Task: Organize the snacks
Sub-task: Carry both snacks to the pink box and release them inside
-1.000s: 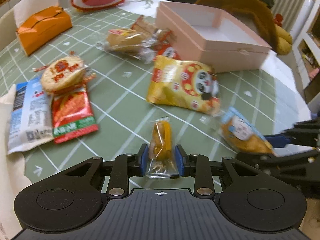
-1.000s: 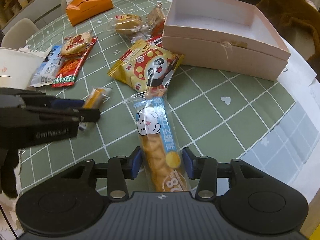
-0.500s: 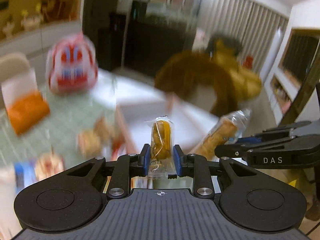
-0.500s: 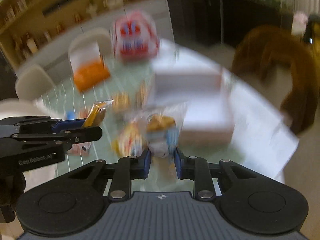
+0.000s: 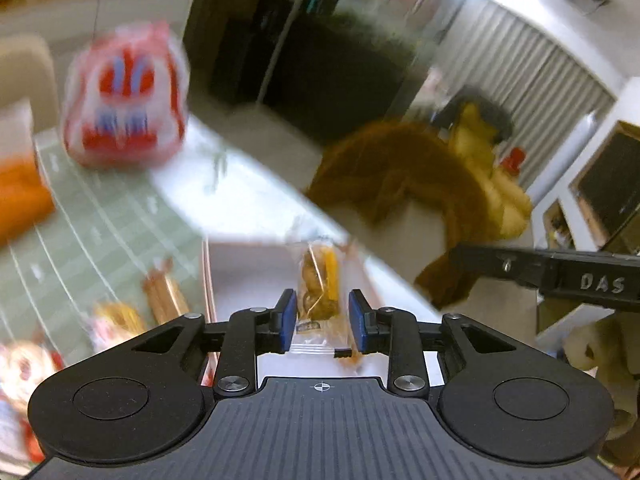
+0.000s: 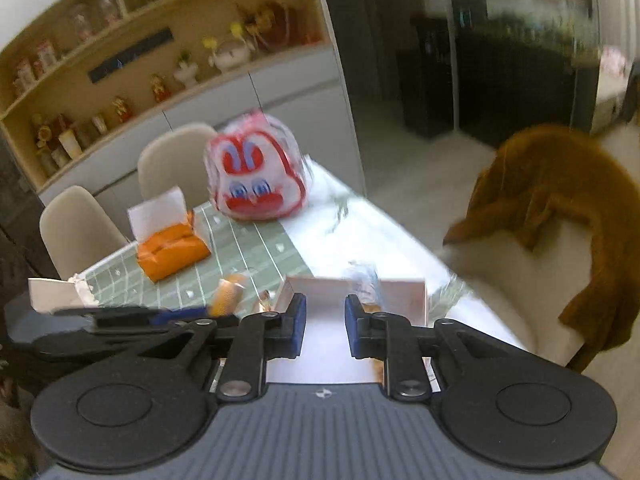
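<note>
My left gripper (image 5: 322, 316) is over the pink box (image 5: 248, 276), its jaws apart. The small clear packet with an orange snack (image 5: 320, 288) hangs between the blue pads, loose, seemingly dropping into the box. My right gripper (image 6: 325, 322) is open and empty above the same pink box (image 6: 320, 292). The long blue biscuit pack (image 6: 366, 286) lies just past its right fingertip, inside the box. The left gripper also shows in the right wrist view (image 6: 192, 314), with the orange snack (image 6: 227, 294) at its tip.
On the green checked tablecloth (image 5: 104, 240) lie several blurred snack packs (image 5: 164, 296). An orange tissue box (image 6: 172, 246) and a red-and-white rabbit bag (image 6: 256, 176) stand at the far end. A brown plush (image 6: 560, 196) hangs over a chair on the right.
Both grippers carried their snacks from the table up over the pink box. Both have opened; the blue biscuit pack has left the right gripper and the orange packet sits loose between the left pads.
</note>
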Tool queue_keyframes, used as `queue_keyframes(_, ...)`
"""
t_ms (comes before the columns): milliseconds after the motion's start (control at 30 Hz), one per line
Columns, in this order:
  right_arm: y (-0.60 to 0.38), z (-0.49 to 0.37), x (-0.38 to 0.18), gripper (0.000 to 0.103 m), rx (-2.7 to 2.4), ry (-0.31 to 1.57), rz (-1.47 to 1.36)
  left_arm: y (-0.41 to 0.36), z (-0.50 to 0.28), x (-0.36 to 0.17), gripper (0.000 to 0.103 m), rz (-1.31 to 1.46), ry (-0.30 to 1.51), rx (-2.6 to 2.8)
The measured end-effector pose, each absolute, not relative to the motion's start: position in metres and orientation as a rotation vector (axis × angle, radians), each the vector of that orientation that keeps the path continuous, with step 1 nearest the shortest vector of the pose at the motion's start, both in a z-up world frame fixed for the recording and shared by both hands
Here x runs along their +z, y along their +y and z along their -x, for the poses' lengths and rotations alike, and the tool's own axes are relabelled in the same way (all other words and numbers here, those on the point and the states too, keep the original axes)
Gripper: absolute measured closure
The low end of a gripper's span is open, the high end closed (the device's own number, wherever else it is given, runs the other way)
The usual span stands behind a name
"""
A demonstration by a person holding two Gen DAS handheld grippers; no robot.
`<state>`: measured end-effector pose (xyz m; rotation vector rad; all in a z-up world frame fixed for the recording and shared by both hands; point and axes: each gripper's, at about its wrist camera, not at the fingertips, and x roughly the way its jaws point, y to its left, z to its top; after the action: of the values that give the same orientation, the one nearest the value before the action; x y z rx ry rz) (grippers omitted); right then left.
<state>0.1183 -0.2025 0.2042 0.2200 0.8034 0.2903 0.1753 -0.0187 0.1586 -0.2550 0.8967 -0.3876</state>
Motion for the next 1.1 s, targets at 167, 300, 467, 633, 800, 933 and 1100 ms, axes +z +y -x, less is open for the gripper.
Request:
queue_keyframes(167,-0.213,-0.144,0.147,0.075,0.226,0.929,-0.265,0.001,-0.184,0.112,0.071,0.259,0.967,-0.285)
queue_keyframes(300,-0.222,-0.117,0.113,0.051,0.163,0.936,-0.175,0.025,-0.179,0.090,0.071,0.316,0.957,-0.244)
queue_keyframes(467,-0.213,-0.072,0.082,0.051,0.261,0.959,-0.162,0.049,-0.174,0.071,0.071,0.359,0.959,-0.171)
queue_keyframes(633,-0.182,-0.063,0.040,0.051,0.352,1.070,-0.224,0.049,-0.179,0.052,0.071,0.305,1.002,-0.174)
queue_keyframes(800,-0.163,-0.085,0.037,0.052,0.330,1.024,-0.233,0.044,-0.192,0.045,0.071,0.245,0.977,-0.200)
queue_keyframes(933,-0.171,-0.103,0.037,0.052,0.257,1.009,-0.263,0.040,-0.214,0.038,0.071,0.244,0.986,-0.241)
queue_keyframes(1100,-0.172,-0.101,0.032,0.051,0.235,1.019,-0.211,0.034,-0.234,0.025,0.070,0.146,0.994,-0.329)
